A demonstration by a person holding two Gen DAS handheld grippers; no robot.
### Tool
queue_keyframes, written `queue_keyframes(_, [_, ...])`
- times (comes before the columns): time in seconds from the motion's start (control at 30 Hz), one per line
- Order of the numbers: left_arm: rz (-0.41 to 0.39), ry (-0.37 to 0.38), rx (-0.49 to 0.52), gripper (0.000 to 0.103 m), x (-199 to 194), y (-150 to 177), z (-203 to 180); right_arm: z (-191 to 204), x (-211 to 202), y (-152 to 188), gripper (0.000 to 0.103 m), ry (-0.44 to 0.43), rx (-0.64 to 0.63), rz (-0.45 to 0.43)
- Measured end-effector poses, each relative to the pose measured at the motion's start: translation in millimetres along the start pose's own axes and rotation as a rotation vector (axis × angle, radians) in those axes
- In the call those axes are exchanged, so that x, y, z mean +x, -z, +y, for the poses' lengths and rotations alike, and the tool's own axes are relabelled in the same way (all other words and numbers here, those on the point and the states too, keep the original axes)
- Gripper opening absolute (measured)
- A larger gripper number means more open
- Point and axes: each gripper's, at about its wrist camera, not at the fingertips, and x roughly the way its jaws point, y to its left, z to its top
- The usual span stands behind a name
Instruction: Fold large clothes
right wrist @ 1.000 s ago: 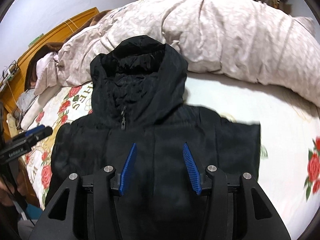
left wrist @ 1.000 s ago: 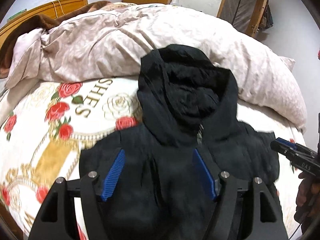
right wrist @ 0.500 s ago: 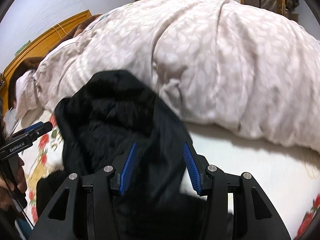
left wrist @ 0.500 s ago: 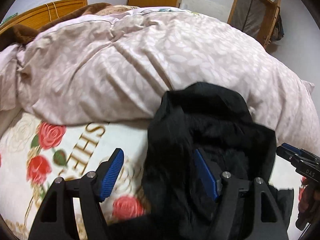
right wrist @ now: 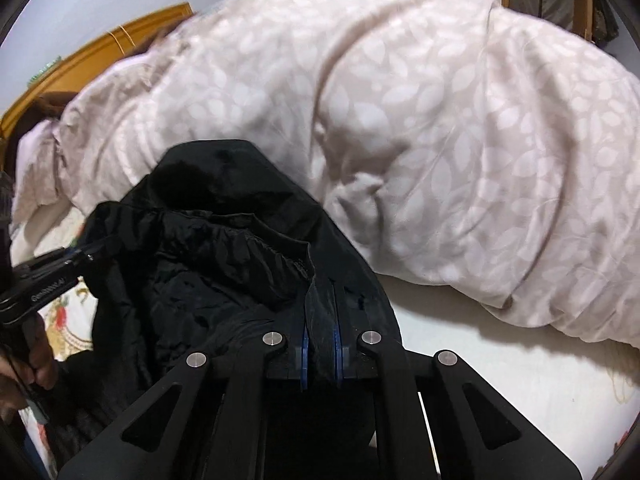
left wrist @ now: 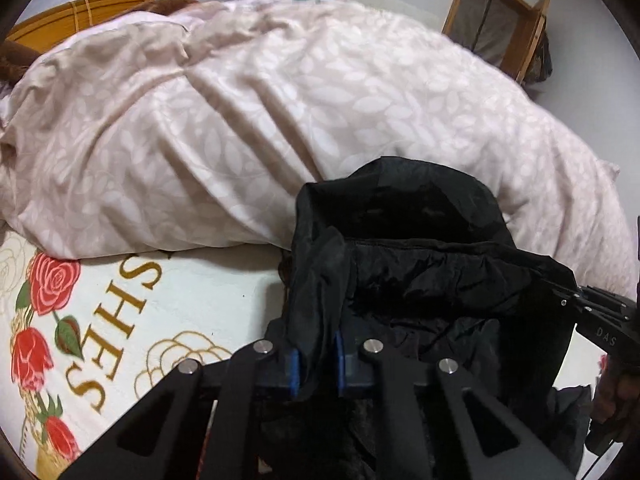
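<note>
Black hooded jacket [left wrist: 432,280] is lying on the bed, its hood end bunched up against the foot of a pale leaf-patterned duvet [left wrist: 280,120]. Left tool [left wrist: 316,360] is pinching the hood's left edge, its jaws having just been closing with a fold of black cloth between the blue pads. Right tool [right wrist: 320,352] is likewise clamping the hood's right edge, its jaws having just been closing on the fabric too.

Only the left wrist view is showing the rose-printed sheet [left wrist: 100,312] with gold lettering beside the jacket, and the right tool [left wrist: 600,316] reaching into the cloth from the right, with part of the hand holding it. Only the right wrist view is showing the plain white stretch of bed [right wrist: 500,368] to the jacket's right, and the left tool [right wrist: 52,276] with the hand [right wrist: 36,364] gripping it at the left edge.

Duvet is filling most of both views and blocking the far side of the bed. A wooden headboard [left wrist: 80,8] is showing behind it at the upper left, a wooden-framed door [left wrist: 500,32] at the upper right.
</note>
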Motion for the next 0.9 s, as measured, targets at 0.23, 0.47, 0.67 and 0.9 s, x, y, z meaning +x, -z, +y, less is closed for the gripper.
queue_keyframes(0.23, [-0.101, 0.072, -0.023, 0.012, -90, 7, -12, 2, -80, 25, 0.008, -0.065, 0.036, -0.093])
queue_keyframes(0.47, [-0.157, 0.117, -0.003, 0.012, -181, 54, -32, 6, -150, 82, 0.008, -0.12, 0.124, -0.125])
queue_keyframes(0.67, [-0.115, 0.134, -0.029, 0.012, -221, 118, -34, 8, -181, 153, 0.008, -0.137, 0.216, -0.077])
queue_keyframes(0.9, [-0.022, 0.079, -0.073, 0.015, -218, 185, -17, 8, -167, 218, 0.008, -0.121, 0.285, 0.034])
